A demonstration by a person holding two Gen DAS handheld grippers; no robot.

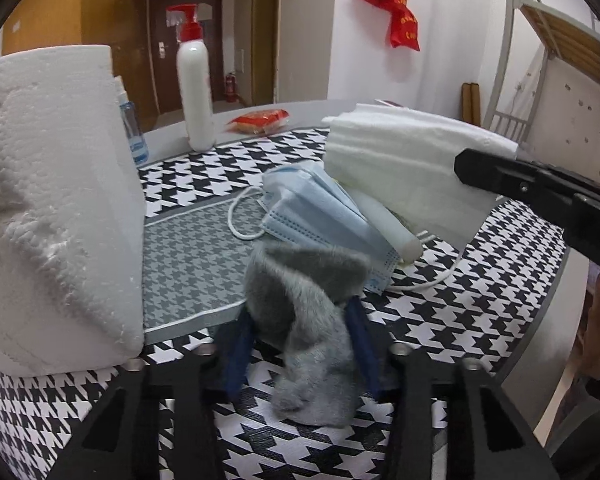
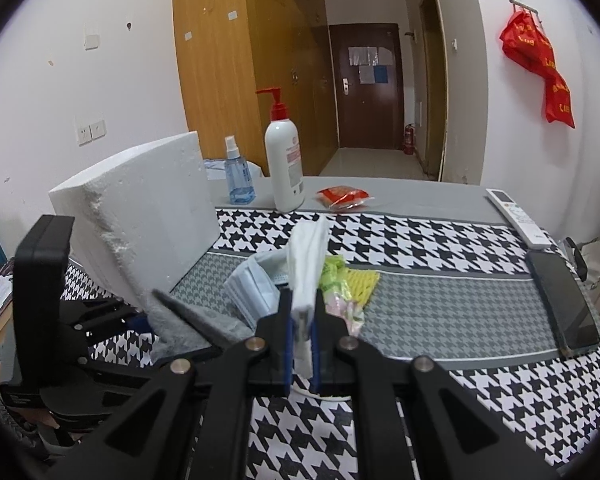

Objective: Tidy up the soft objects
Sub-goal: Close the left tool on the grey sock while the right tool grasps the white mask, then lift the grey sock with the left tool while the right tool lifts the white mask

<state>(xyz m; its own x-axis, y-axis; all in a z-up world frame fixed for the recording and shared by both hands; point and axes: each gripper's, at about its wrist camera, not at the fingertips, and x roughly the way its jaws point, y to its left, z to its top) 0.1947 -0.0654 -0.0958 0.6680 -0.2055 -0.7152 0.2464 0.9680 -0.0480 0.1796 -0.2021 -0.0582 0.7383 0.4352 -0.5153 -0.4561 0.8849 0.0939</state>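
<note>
A grey fuzzy cloth is bunched up off the houndstooth tablecloth, and my left gripper is shut on it, its blue pads pressing both sides. Just beyond lies a light blue face mask. My right gripper is shut on a folded white cloth and holds it upright above the table. In the left wrist view that white cloth hangs over the mask. The right wrist view shows the mask and the grey cloth to the left.
A big white foam block stands at the left. Behind it are a spray bottle, a pump bottle and a red packet. Green-yellow packaging lies mid-table. A remote and a phone lie at the right edge.
</note>
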